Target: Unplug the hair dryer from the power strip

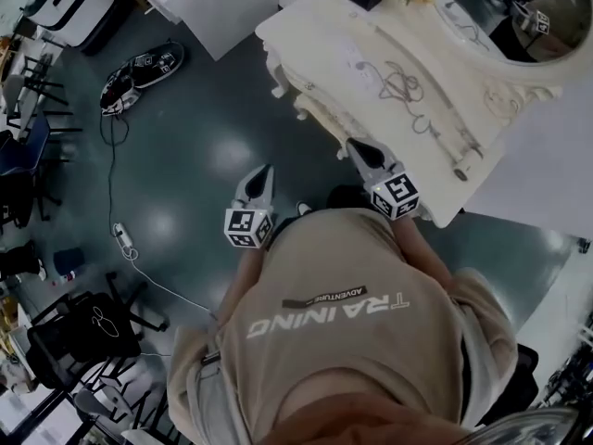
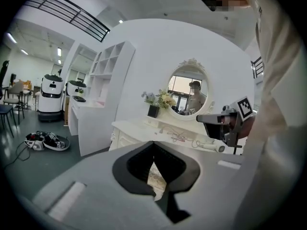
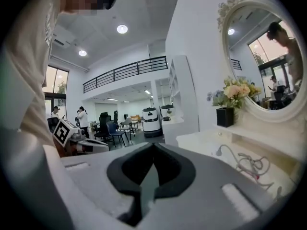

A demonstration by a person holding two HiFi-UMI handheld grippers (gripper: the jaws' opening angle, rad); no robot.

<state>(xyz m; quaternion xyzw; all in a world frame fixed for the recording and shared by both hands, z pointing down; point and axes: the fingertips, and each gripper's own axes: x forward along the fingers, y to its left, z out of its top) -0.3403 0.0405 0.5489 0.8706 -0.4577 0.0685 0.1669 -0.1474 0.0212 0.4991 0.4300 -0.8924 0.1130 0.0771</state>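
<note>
The left gripper [image 2: 153, 143] is clenched on nothing: its two black, rubbery, curved pads meet at their tips, leaving only a narrow teardrop slit behind them, set in a broad matte grey shell. The right gripper [image 3: 153, 145] is shut the same way and also empty. In the head view both grippers, left [image 1: 266, 170] and right [image 1: 353, 143], are pale wedge-shaped snouts with a marker cube at the back. They are held side by side in front of the person's beige printed sweatshirt [image 1: 352, 313] and point toward the dressing table [image 1: 296, 40], the right one at its near edge.

The table is cream, with a scalloped, carved rim and curved legs. The hair dryer [image 1: 460, 156] lies on its top well beyond both grippers: a smooth white tube near the table's right end, also seen from the left gripper view [image 2: 209, 145]. A thin pale cord [image 1: 403, 86] runs from it in loose tangled loops toward a flat white block that looks like the power strip [image 1: 356, 60]. I cannot tell whether the plug is seated.

Behind stand an oval mirror [image 2: 189, 87] in an ornate frame and flowers in a square black pot [image 3: 225, 116]. The floor [image 1: 213, 109] is dark, glossy and greenish
</note>
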